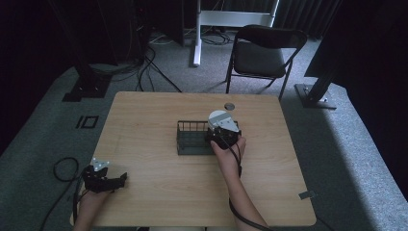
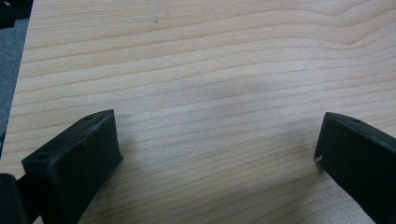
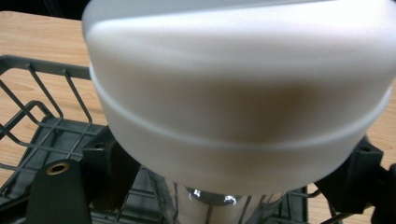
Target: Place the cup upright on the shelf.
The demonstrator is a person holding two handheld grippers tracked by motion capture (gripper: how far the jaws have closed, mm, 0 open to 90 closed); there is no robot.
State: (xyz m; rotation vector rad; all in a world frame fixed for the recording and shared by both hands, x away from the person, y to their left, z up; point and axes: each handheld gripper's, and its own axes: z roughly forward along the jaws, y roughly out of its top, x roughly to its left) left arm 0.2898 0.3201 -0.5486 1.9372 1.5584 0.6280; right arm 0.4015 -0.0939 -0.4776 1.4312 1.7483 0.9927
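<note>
Left gripper sat idle at the table's near-left corner, jaws spread over bare wood, well apart from the work. Wire basket mid-table. Right gripper was at the basket's right end, jaws clamped on a white-capped container, held upright, long axis vertical, over the basket's right end. Likely next move: straight down.

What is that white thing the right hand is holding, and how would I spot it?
Start at the wooden table and find the dark wire basket near its middle. At the basket's right end, the right tool grips a white cap with clear and silvery parts below it. It is the one pale, rounded thing among dark wire and black tools.
</note>
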